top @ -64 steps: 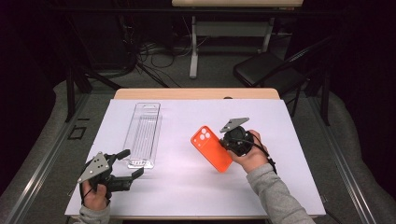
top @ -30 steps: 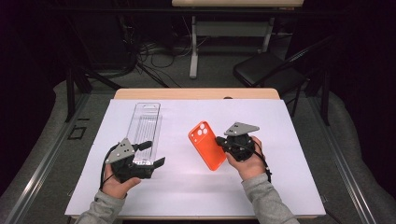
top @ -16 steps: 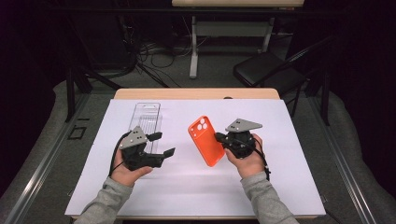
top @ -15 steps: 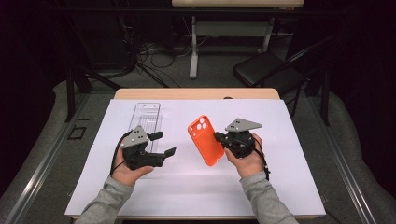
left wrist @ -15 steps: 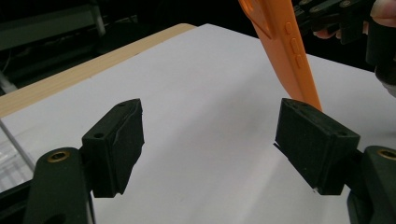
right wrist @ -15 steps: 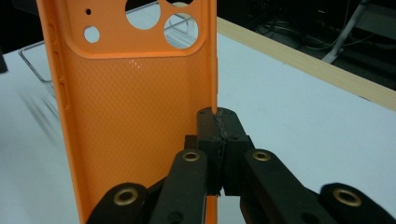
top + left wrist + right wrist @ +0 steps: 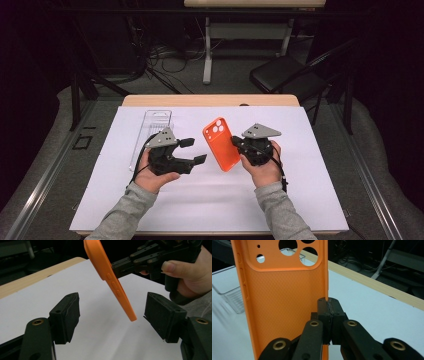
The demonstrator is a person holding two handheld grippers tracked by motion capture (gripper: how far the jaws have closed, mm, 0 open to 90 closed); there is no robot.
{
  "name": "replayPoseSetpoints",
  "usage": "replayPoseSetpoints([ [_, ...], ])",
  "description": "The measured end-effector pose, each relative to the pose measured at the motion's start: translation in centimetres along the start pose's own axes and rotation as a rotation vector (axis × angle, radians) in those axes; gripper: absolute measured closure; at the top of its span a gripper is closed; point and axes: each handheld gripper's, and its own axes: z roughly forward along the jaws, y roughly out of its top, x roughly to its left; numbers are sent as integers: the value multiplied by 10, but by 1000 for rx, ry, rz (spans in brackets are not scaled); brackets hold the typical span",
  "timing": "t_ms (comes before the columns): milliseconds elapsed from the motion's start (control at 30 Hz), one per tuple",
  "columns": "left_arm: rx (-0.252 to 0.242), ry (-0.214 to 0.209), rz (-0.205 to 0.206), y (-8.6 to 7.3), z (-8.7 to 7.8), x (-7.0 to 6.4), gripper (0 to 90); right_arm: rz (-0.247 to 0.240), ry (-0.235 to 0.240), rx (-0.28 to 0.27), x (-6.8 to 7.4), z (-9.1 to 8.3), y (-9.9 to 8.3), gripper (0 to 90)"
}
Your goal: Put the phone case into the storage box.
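Note:
An orange phone case hangs above the white sheet at mid-table, held by its right edge. My right gripper is shut on that edge; in the right gripper view the jaws pinch the case rim, camera holes at the top. My left gripper is open just left of the case. In the left gripper view the case hangs edge-on between its fingers, touching neither, and the right gripper holds it from the far side.
A clear plastic tray lies on the white sheet behind my left hand, also seen as a clear tray beyond the case. A wooden table edge runs along the back. A black chair stands beyond it.
My left gripper has moved from the table's front left up and rightward to the case, staying open. The right gripper has shifted the case slightly left and stood it more upright.

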Motion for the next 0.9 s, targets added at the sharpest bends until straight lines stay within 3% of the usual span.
replayPoseSetpoints([
  [100,2,1,-34,1,8,2,304,10,-14,-3,-4,1,-2,894],
  [167,-7,-26,-66,0,13,3,331,19,-18,-9,-6,2,-4,894],
  [300,-31,-93,-89,-4,21,-1,349,36,-29,-20,-8,1,-8,895],
  [367,-42,-103,-97,-6,23,-3,372,42,-35,-25,-8,0,-9,894],
  [467,-34,-74,-97,-9,24,-3,376,45,-36,-36,-7,0,-10,894],
  [667,-15,-10,-142,-15,22,-1,384,38,-41,-41,-3,1,-12,894],
  [833,-12,-5,-160,-18,21,-1,394,31,-41,-48,1,3,-14,894],
  [900,-11,-13,-186,-19,20,-1,397,30,-41,-52,3,3,-14,894],
])
